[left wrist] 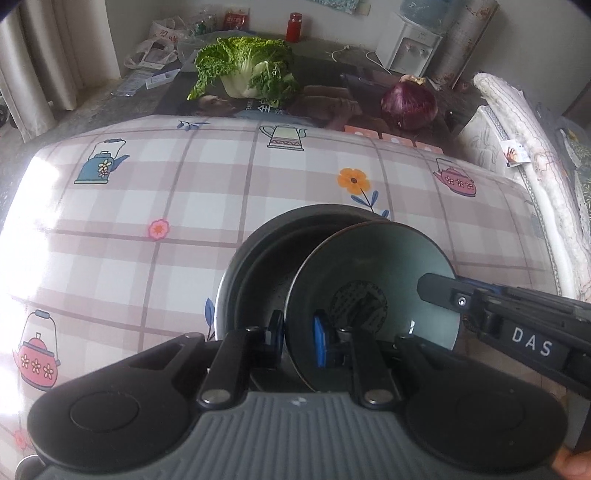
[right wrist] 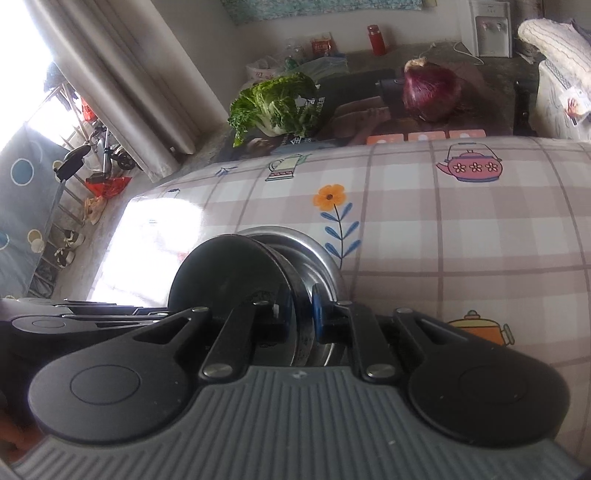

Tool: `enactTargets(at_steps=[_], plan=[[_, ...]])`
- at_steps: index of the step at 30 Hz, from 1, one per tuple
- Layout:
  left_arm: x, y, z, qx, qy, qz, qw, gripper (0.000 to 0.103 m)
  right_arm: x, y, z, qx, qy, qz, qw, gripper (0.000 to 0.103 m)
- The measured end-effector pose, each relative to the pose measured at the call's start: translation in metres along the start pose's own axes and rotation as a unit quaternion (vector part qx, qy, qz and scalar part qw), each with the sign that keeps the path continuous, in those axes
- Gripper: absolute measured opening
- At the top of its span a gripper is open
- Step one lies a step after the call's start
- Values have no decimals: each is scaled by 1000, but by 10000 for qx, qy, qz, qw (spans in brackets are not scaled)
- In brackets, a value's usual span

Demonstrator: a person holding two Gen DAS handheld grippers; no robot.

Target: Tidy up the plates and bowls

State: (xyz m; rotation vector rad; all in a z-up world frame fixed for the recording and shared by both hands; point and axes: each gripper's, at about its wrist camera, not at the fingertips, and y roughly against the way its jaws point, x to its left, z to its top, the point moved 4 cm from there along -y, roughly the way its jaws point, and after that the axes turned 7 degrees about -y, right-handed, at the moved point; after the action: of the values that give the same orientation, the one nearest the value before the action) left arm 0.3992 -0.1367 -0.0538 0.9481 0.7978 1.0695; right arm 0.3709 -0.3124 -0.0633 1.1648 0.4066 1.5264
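**plaid_fan:** Checked tablecloth (left wrist: 155, 206) with little teapots and flowers covers the whole table, sun glare washing out its left side. Beyond the far edge sit a leafy cabbage (left wrist: 245, 68) and a purple onion (left wrist: 409, 101), with a red bottle (left wrist: 294, 26) by the wall.

**dishguy:** Where are the dishes though?

**plaid_fan:** Both are up at the grippers. The left gripper (left wrist: 300, 338) is clamped tight on the rim of a dark plate (left wrist: 373, 280), which is tipped up on edge. Right behind it, overlapping, is a steel bowl (left wrist: 255, 266).

**dishguy:** And the other hand?

**plaid_fan:** The right gripper (right wrist: 300, 314) is pinched on the bowl's rim, and in its camera the shiny bowl sits just behind the plate's dark back. From the left camera you can see its arm coming in from the right across the plate's edge. Whether the bowl touches the cloth, can't tell.
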Motion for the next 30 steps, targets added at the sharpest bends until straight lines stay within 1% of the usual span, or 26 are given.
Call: enactTargets(at_steps=[2, 5, 6, 7, 8, 9, 10, 12, 14, 16, 17, 19, 22, 25, 27, 30], plan=[[2, -3, -1, 1, -26, 36, 10000, 17, -4, -8, -2, 45, -14, 5, 10000, 11], [5, 0, -1, -46, -92, 12, 9999, 22, -2, -15, -3, 23, 6, 62, 10000, 13], [5, 4, 0, -126, -119, -7, 9998, 26, 0, -17, -2, -10, 5, 64, 10000, 13], [5, 9, 1, -197, -154, -23, 9997, 34, 1, -17, -2, -72, 51, 35, 10000, 14], [5, 16, 1, -281, -200, -27, 9994, 40, 2, -16, -1, -135, 110, -8, 9998, 14], [4, 23, 1, -383, -250, -31, 9990, 50, 3, -15, -1, -176, 138, -23, 9997, 16], [4, 30, 0, -492, -296, -35, 9983, 57, 4, -11, 1, -212, 83, 61, 9997, 23], [3, 46, -2, -692, -433, -28, 9967, 60, 4, -3, 3, -283, -46, 226, 9993, 30], [5, 64, -9, -850, -587, -13, 9947, 63, 4, 10, 3, -407, -140, 344, 9985, 31], [11, 84, -20, -1092, -701, 84, 9915, 68, 3, 31, -3, -534, -250, 530, 9969, 34], [16, 96, -28, -1250, -758, 211, 9890, 70, 2, 42, -8, -592, -274, 623, 9959, 35], [25, 117, -47, -1499, -860, 491, 9837, 77, -3, 68, -24, -735, -250, 761, 9941, 47], [44, 144, -82, -1803, -900, 876, 9756, 79, -15, 109, -56, -927, -244, 770, 9924, 48], [69, 166, -123, -2095, -648, 1284, 9672, 80, -24, 138, -91, -1013, -290, 712, 9919, 48], [85, 177, -153, -2250, -363, 1535, 9615, 80, -25, 151, -114, -1070, -314, 729, 9911, 48], [106, 186, -196, -2394, 95, 1844, 9532, 80, -14, 163, -149, -1074, -309, 948, 9892, 48]])
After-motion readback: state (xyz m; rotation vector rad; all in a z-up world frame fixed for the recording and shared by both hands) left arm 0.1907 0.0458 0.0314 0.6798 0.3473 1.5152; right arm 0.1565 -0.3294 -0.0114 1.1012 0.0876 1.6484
